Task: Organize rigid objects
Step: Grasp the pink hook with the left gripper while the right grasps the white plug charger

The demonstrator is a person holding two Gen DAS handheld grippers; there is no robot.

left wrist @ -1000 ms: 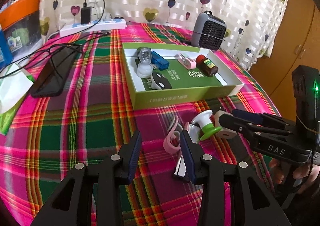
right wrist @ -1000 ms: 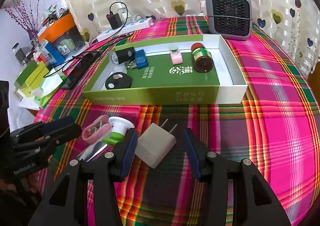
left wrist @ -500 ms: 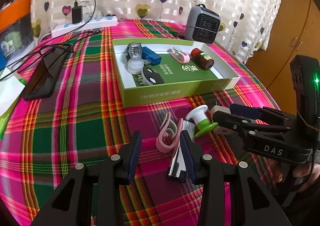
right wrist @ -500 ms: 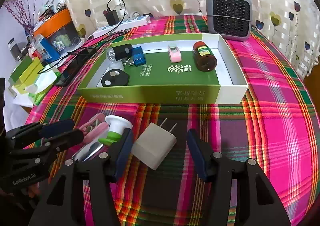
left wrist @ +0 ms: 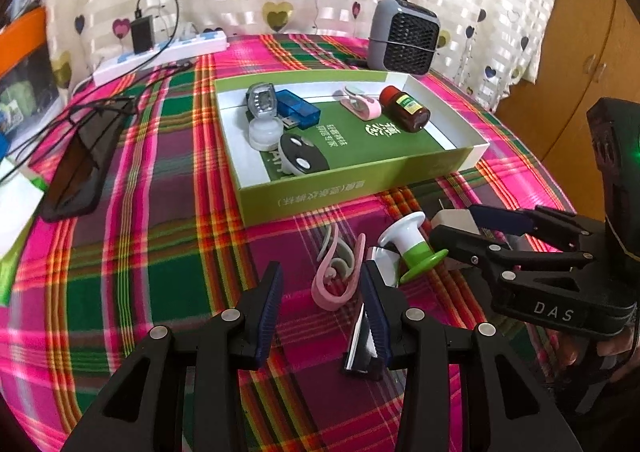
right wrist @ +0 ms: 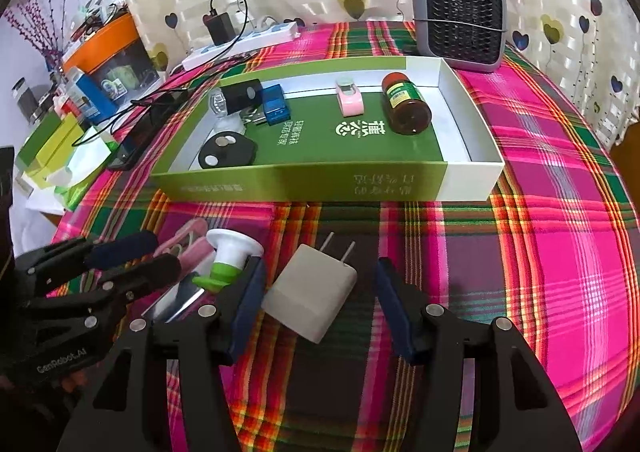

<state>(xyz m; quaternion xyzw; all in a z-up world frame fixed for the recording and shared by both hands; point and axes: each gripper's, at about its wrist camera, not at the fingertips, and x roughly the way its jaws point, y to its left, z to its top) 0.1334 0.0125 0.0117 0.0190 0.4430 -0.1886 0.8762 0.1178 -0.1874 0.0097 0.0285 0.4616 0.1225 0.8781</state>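
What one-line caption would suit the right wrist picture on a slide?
Open right gripper straddles a white plug adapter on the plaid tablecloth, before a green box of small items.

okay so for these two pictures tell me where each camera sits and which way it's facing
Left wrist: rides the left claw, facing the green box and the far curtain; the right claw shows at right.
Right wrist: rides the right claw, straddling the white charger; the left claw shows at left.
Shared: box, grey heater, green-and-white spool, pink clip.
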